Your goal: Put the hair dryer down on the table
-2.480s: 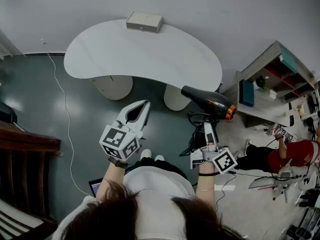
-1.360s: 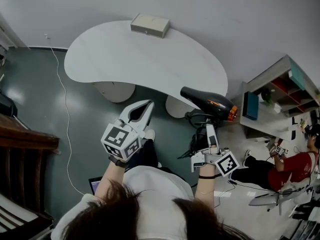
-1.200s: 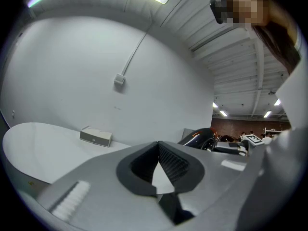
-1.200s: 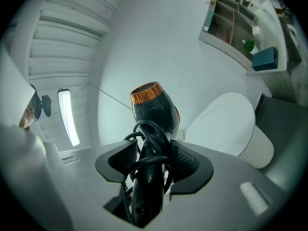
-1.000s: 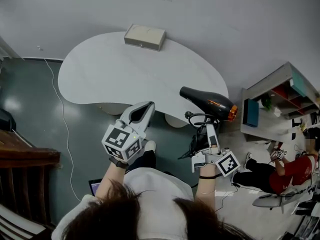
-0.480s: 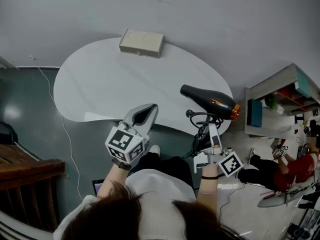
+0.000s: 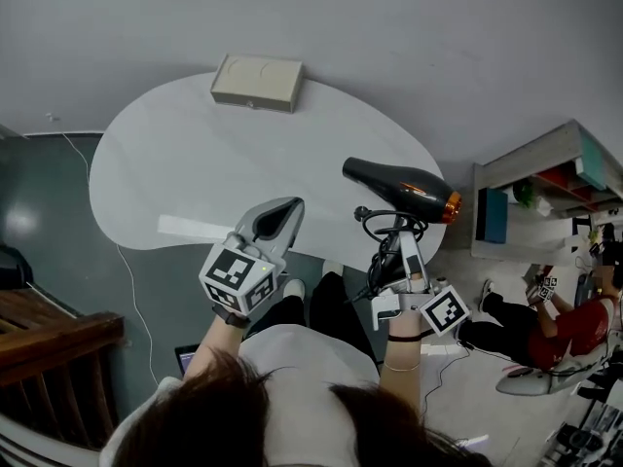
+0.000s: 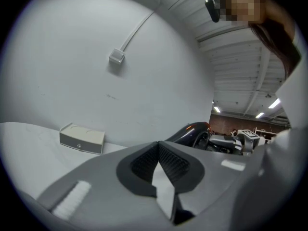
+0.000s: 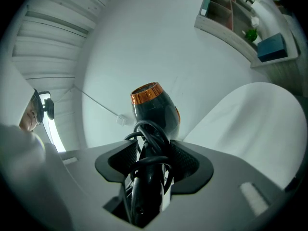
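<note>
A black hair dryer point(image 7: 397, 185) with a copper ring at its rear hangs in the air over the right end of the white kidney-shaped table point(image 7: 185, 163). Its barrel lies roughly level and points left. My right gripper point(image 7: 401, 246) is shut on the dryer's handle, and the black cord point(image 9: 150, 141) is looped around the handle between the pads. The right gripper view shows the dryer body point(image 9: 155, 110) just beyond the jaws. My left gripper point(image 7: 280, 212) hovers at the table's near edge, shut and holding nothing. Its tips point(image 8: 158, 147) meet, and the dryer point(image 8: 191, 132) shows to their right.
A beige box point(image 7: 257, 82) sits at the table's far edge against the grey wall. An open shelf unit point(image 7: 545, 188) stands to the right. A person in red point(image 7: 560, 314) sits on the floor beyond it. Dark wooden furniture point(image 7: 49, 324) is at the left.
Both grippers have moved forward towards the table. The dryer now hangs over the table's right end instead of in front of it. The grip on the handle is unchanged.
</note>
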Motion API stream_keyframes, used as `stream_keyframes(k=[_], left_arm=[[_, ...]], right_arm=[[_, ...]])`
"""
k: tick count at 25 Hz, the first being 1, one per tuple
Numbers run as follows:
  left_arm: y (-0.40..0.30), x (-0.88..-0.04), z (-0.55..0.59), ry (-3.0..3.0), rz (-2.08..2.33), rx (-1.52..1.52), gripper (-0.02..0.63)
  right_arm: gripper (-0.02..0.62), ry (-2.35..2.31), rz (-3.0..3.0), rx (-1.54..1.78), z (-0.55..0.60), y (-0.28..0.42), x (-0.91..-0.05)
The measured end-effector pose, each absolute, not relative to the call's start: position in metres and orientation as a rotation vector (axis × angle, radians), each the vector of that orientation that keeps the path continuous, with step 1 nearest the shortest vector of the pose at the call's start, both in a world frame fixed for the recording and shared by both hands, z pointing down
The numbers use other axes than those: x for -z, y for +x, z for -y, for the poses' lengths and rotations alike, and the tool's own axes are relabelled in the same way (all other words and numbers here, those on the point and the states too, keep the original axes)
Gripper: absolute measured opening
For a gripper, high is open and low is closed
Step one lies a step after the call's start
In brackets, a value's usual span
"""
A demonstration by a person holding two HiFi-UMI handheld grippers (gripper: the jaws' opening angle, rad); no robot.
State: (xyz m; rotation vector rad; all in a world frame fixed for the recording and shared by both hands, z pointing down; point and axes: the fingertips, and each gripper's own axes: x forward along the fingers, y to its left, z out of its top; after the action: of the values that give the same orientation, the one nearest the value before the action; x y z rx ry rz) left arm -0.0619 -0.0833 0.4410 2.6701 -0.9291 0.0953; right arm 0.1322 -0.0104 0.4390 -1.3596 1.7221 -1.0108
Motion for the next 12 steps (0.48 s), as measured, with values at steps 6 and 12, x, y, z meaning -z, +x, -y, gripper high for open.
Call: stream_keyframes(k=[6,12], left_arm=[[-0.023,-0.429,0.126,2.666,0.987,-0.065,0.058],[0.003,-0.420,0.162,2.648,1.077,-0.029,0.058]], right_arm=[[0.204,-1.313,-1.775,1.067,0.058,0.165,-0.442],[0.204,-1.229,-1.860,1.132,0.107,0.177,-0.443]])
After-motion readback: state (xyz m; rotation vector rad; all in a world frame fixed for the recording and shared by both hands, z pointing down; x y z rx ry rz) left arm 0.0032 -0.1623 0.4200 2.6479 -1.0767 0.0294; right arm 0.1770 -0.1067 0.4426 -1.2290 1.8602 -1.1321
